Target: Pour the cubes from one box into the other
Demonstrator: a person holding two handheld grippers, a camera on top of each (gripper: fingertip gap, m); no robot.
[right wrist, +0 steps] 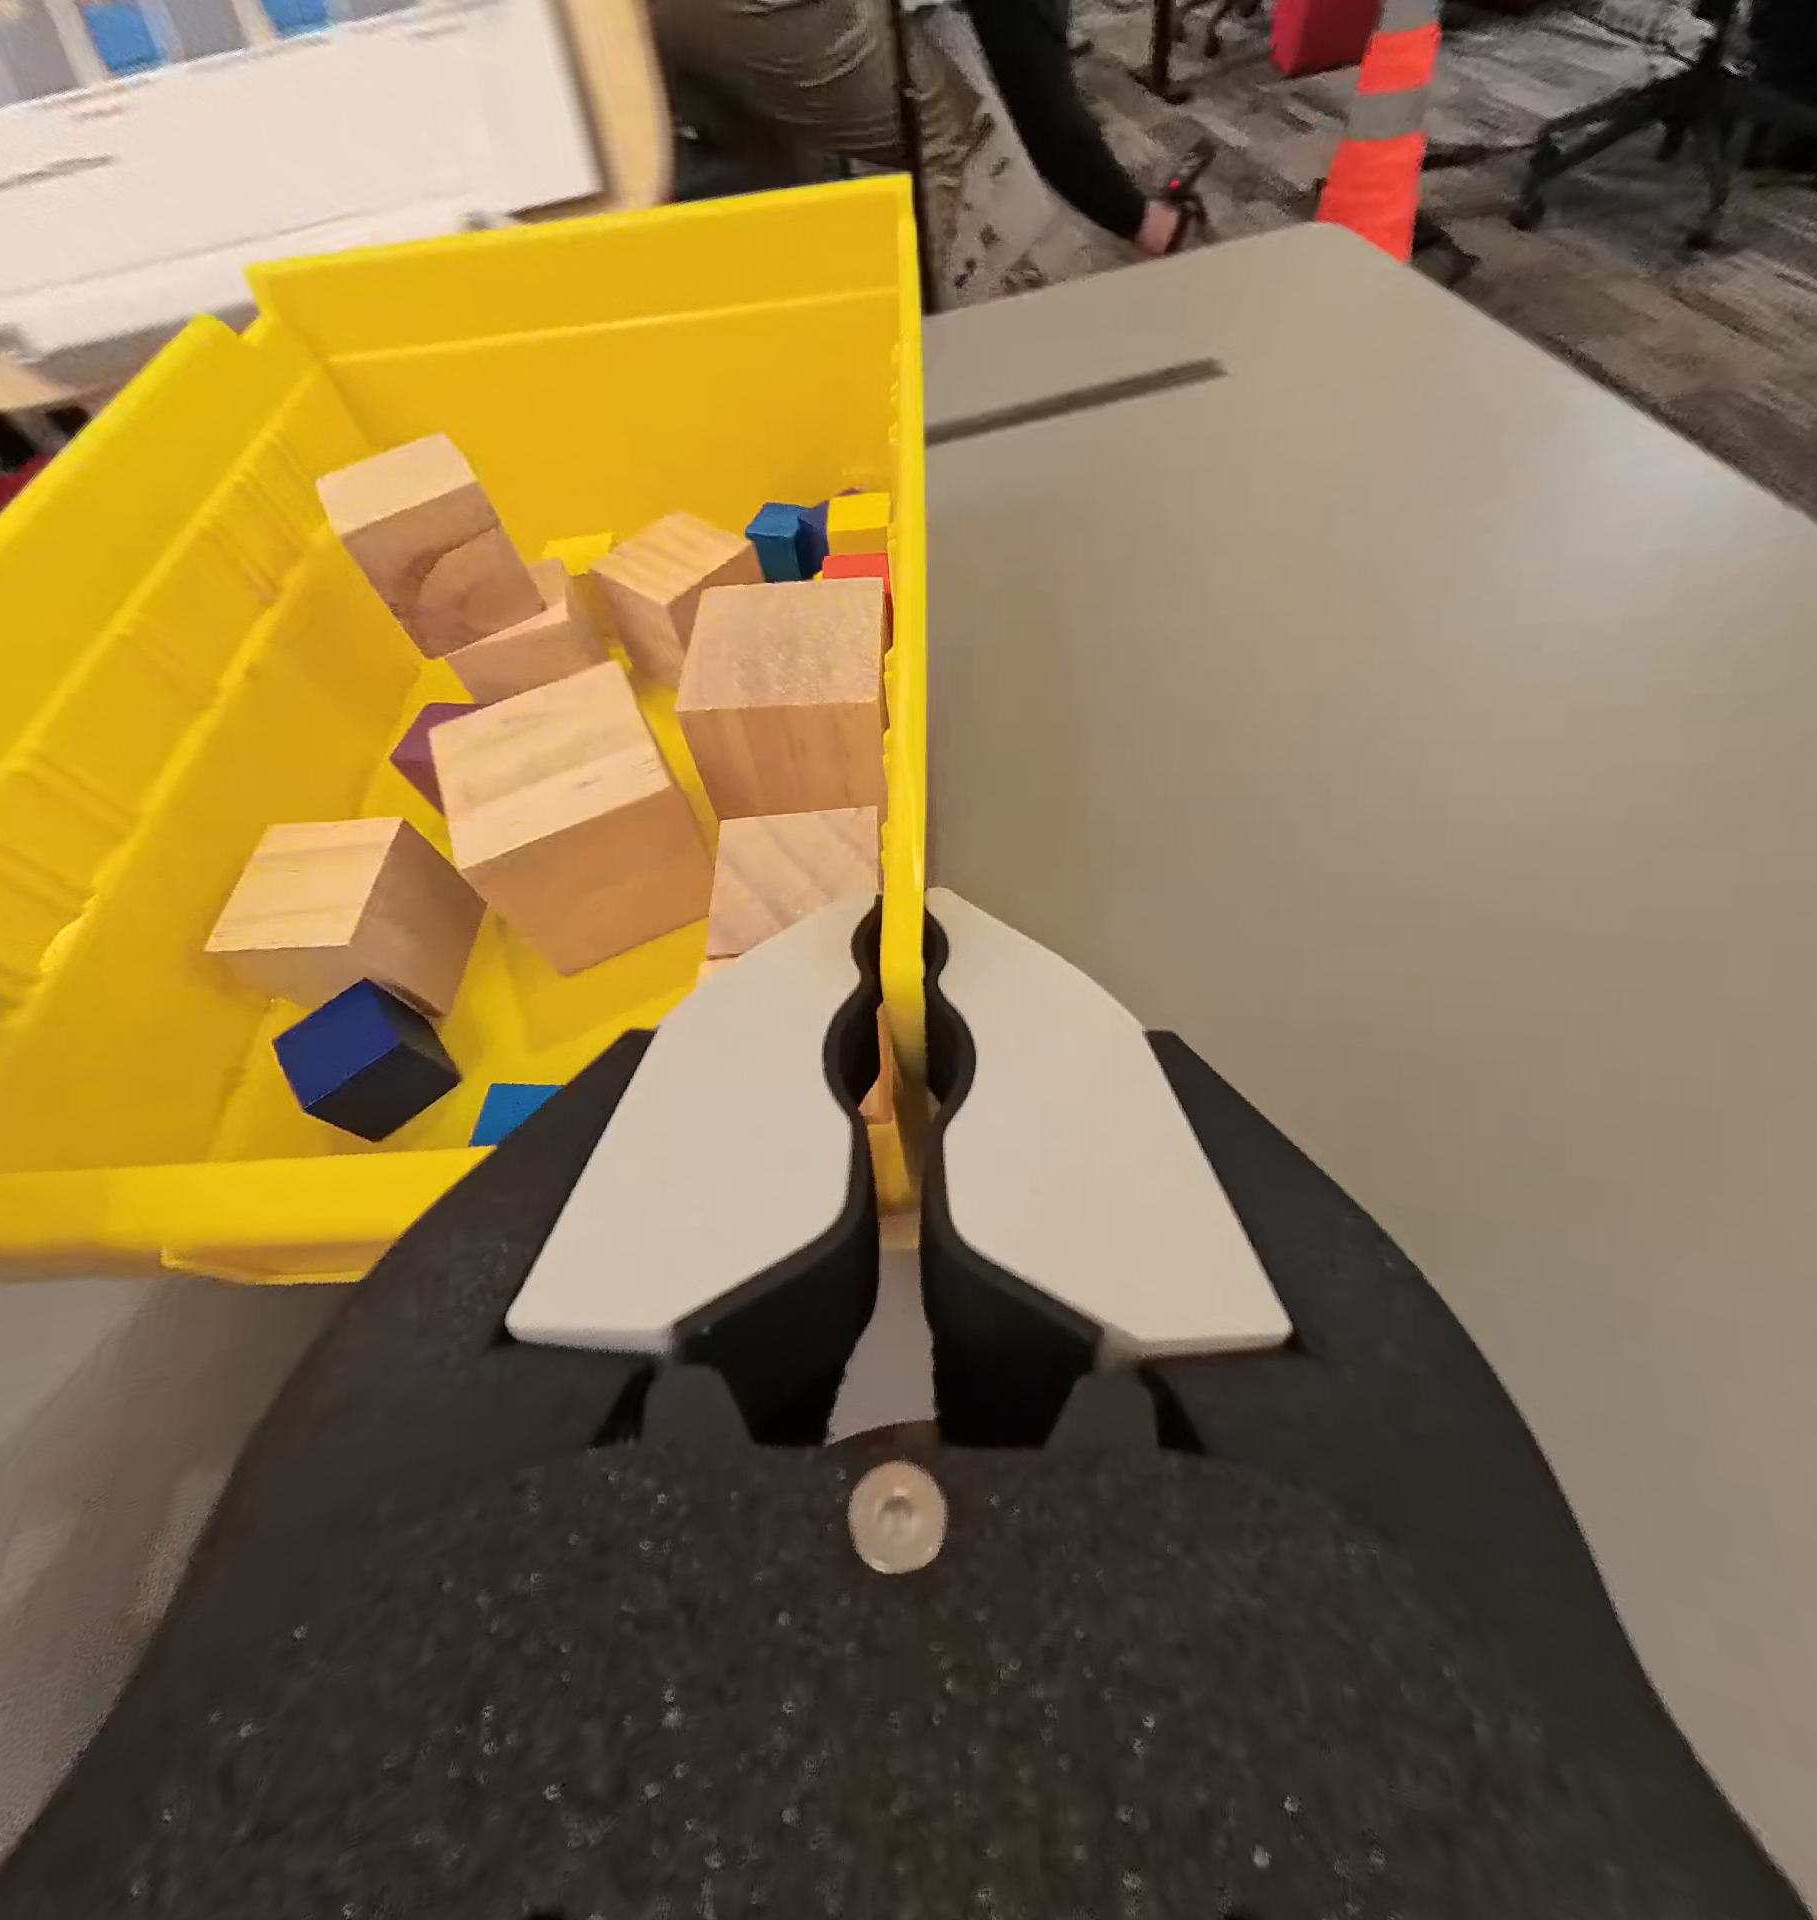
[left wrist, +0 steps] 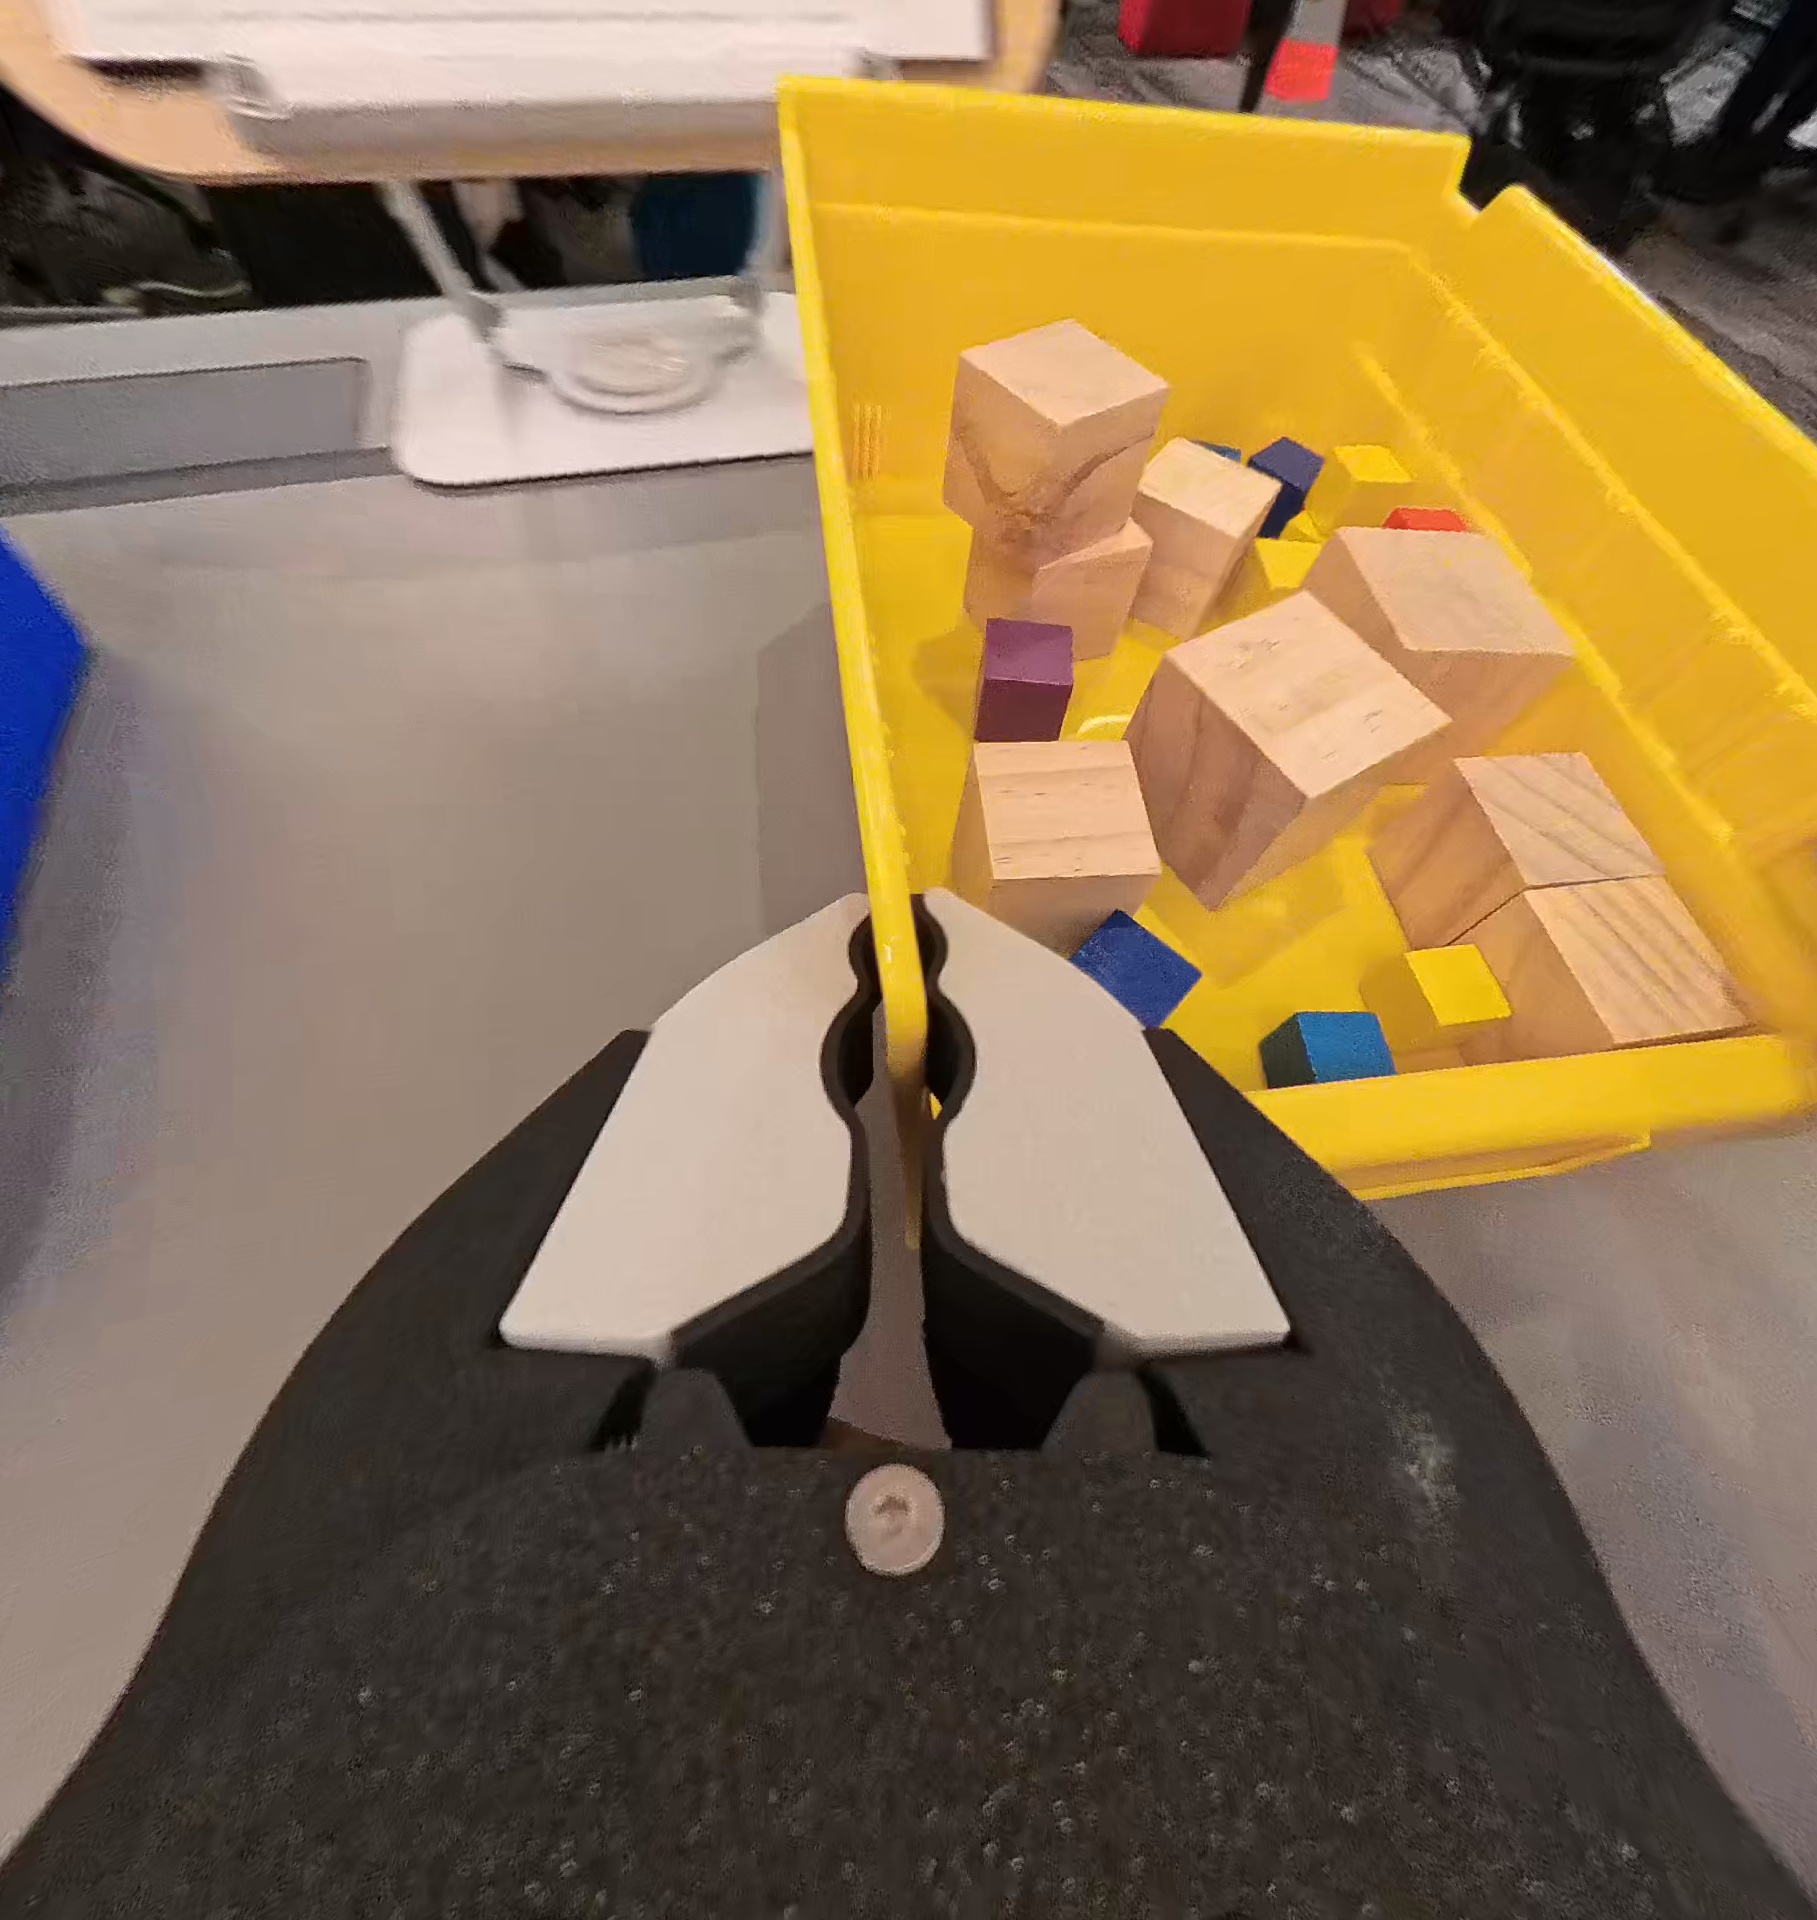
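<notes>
A yellow box (left wrist: 1143, 260) holds several plain wooden cubes (left wrist: 1278, 738) and small coloured cubes (left wrist: 1132, 966). My left gripper (left wrist: 899, 914) is shut on the box's left side wall, which runs up between the pads. In the right wrist view the same yellow box (right wrist: 592, 322) shows with its wooden cubes (right wrist: 561, 810). My right gripper (right wrist: 902, 914) is shut on the box's right side wall. A blurred blue box (left wrist: 0, 748) sits at the left edge of the left wrist view.
The box is over a grey table (right wrist: 1403, 779). A white stand base (left wrist: 592, 416) stands behind on the table. An orange cone (right wrist: 1382, 135) and chairs are on the floor beyond the table's far right edge. A person stands behind the table (right wrist: 779, 73).
</notes>
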